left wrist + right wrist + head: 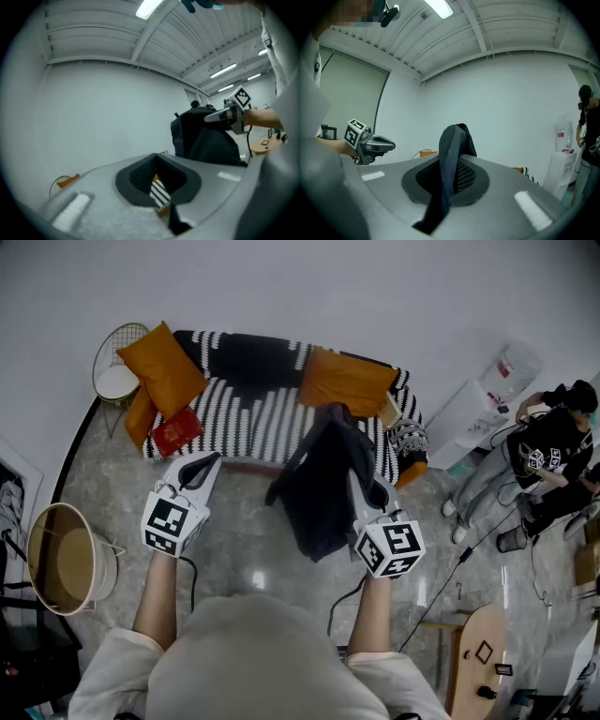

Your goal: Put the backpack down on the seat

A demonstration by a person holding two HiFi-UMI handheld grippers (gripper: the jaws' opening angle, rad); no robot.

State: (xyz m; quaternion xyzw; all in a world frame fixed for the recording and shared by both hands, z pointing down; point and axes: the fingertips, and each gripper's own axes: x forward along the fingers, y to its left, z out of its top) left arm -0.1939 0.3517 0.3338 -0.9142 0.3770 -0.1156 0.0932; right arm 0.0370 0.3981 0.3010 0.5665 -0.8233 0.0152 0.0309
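A dark backpack (319, 479) hangs in the air in front of the black-and-white striped sofa (253, 418). My right gripper (361, 476) is shut on its strap. In the right gripper view the grey-blue strap (450, 154) runs up between the pads and folds over above them. The left gripper view shows the backpack (206, 136) to the right, hanging below the right gripper (225, 115). My left gripper (200, 468) is held level beside it, to the left. It is shut and holds nothing, and its tip looks pointed in the right gripper view (377, 144).
Two orange cushions (164, 367) (347, 381) and a red item (175, 430) lie on the sofa. A wire side table (117, 381) stands at its left end and a round wooden basket (66, 559) at the far left. A water dispenser (478, 404) and a seated person (553, 451) are on the right.
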